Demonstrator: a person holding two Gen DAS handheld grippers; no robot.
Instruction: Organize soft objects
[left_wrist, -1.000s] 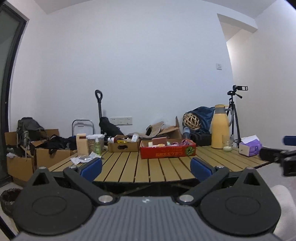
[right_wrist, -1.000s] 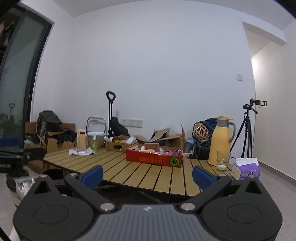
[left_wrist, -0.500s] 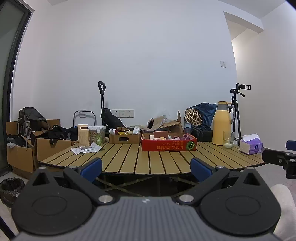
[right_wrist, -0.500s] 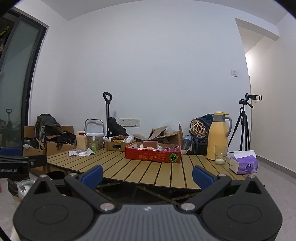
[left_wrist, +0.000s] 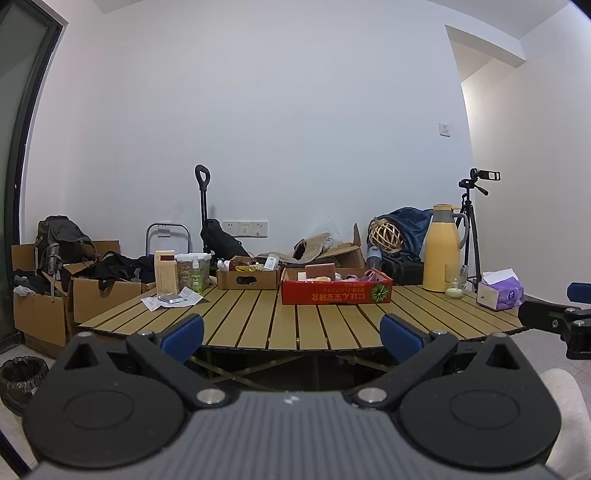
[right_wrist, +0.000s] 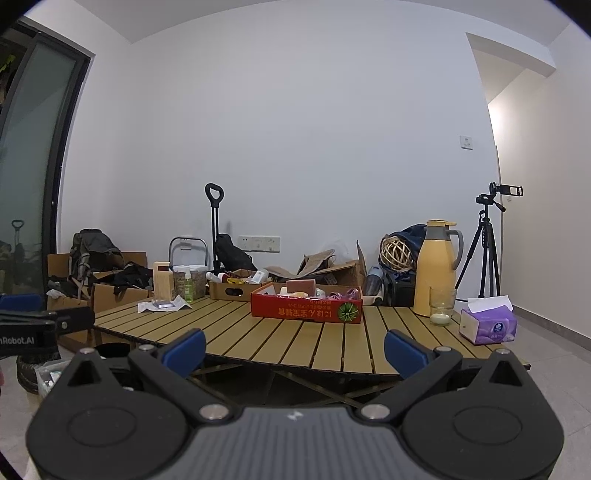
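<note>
Left wrist view: left gripper (left_wrist: 291, 332) released, empty, short of the tabletop (left_wrist: 295, 325). Right gripper (right_wrist: 294, 349) likewise released. Soft objects lie in the red box (left_wrist: 336, 291) at 12 o'clock; probably light, yielding, best pinched mid-body.

White walls (left_wrist: 295, 110) (bare), slatted wooden table (left_wrist: 295, 325).

- We see the printed box (left_wrist: 336, 291) mid-table (left_wrist: 295, 325), the flask (left_wrist: 441, 249) right of it.
- Tissue pack (left_wrist: 500, 290) sits rightmost; the box's contents look like soft items, perhaps.
</note>
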